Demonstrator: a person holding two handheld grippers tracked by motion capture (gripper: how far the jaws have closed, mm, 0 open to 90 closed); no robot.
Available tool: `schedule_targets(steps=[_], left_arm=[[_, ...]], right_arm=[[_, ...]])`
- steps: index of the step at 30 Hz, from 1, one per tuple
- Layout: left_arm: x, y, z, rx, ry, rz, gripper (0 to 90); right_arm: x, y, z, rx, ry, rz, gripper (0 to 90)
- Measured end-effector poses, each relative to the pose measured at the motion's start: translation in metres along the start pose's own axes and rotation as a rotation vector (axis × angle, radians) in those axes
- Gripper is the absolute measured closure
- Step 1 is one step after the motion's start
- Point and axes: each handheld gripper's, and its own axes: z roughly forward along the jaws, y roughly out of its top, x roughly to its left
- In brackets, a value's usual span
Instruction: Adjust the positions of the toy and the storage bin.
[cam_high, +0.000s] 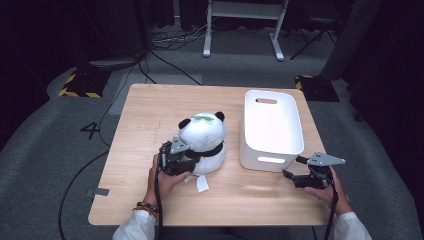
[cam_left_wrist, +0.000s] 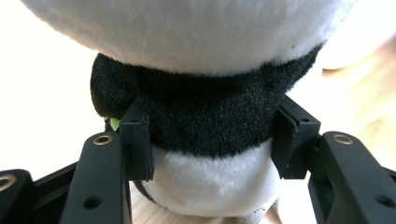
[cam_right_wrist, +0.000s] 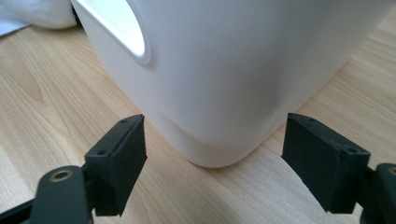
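Observation:
A plush panda (cam_high: 202, 135) sits upright at the middle of the wooden table (cam_high: 145, 120), with a green leaf on its head. My left gripper (cam_high: 194, 161) is at its near left side. In the left gripper view both pads (cam_left_wrist: 140, 144) press into the black band under the panda's (cam_left_wrist: 210, 116) head, so my left gripper (cam_left_wrist: 212, 140) is shut on it. A white plastic bin (cam_high: 265, 161) stands to the panda's right. My right gripper (cam_high: 292, 168) is open just off the bin's near right corner (cam_right_wrist: 257, 70). In its own view my right gripper (cam_right_wrist: 215, 158) has nothing between its jaws.
A white label (cam_high: 202, 183) from the panda lies on the table in front of it. The bin has handle slots in its end walls (cam_right_wrist: 126, 28). Beyond the table are grey carpet, cables and a white desk frame (cam_high: 245, 25).

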Motion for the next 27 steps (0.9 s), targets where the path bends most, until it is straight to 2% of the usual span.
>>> schedule_targets(steps=[1, 2, 4, 7, 9, 10, 12, 14, 17, 20, 22, 24, 27], left_arm=[[0.005, -0.004, -0.005, -0.010, 0.032, -0.038, 43.0], [0.005, -0.004, -0.005, -0.010, 0.032, -0.038, 42.9], [0.011, -0.009, -0.011, -0.028, 0.080, -0.067, 42.8], [0.018, -0.014, -0.016, -0.039, 0.114, -0.099, 42.6], [0.020, -0.015, -0.018, -0.042, 0.122, -0.113, 41.0], [0.023, -0.017, -0.021, -0.051, 0.117, -0.134, 39.3], [0.024, -0.020, -0.023, -0.066, 0.099, -0.146, 33.4], [0.024, -0.021, -0.025, -0.074, 0.097, -0.149, 28.5], [0.023, -0.023, -0.027, -0.079, 0.085, -0.140, 23.1], [0.020, -0.027, -0.033, -0.088, 0.094, -0.121, 19.4], [0.019, -0.028, -0.036, -0.092, 0.093, -0.119, 19.2], [0.017, -0.032, -0.047, -0.120, 0.072, -0.083, 19.3], [0.016, -0.037, -0.056, -0.127, 0.058, -0.064, 19.6]], right_arm=[[0.000, 0.000, 0.001, 0.002, 0.002, 0.001, 21.5], [0.000, 0.001, 0.002, 0.005, 0.001, 0.002, 21.7], [0.001, 0.001, 0.004, 0.008, -0.004, 0.002, 21.7], [0.002, 0.003, 0.000, 0.000, -0.005, -0.007, 22.1], [0.002, 0.003, -0.002, -0.006, -0.006, -0.006, 22.1], [0.001, 0.004, -0.005, -0.015, -0.006, 0.000, 22.2], [-0.002, 0.005, -0.008, -0.020, -0.005, 0.015, 22.7], [-0.005, 0.005, -0.011, -0.033, 0.002, 0.029, 22.9], [-0.006, 0.005, -0.015, -0.039, -0.001, 0.026, 22.6], [-0.005, 0.012, -0.029, -0.073, -0.006, 0.015, 22.2], [-0.005, 0.015, -0.034, -0.083, -0.009, 0.013, 22.2], [-0.004, 0.023, -0.044, -0.093, -0.007, -0.004, 21.9], [-0.006, 0.031, -0.053, -0.116, 0.012, -0.002, 21.5]])
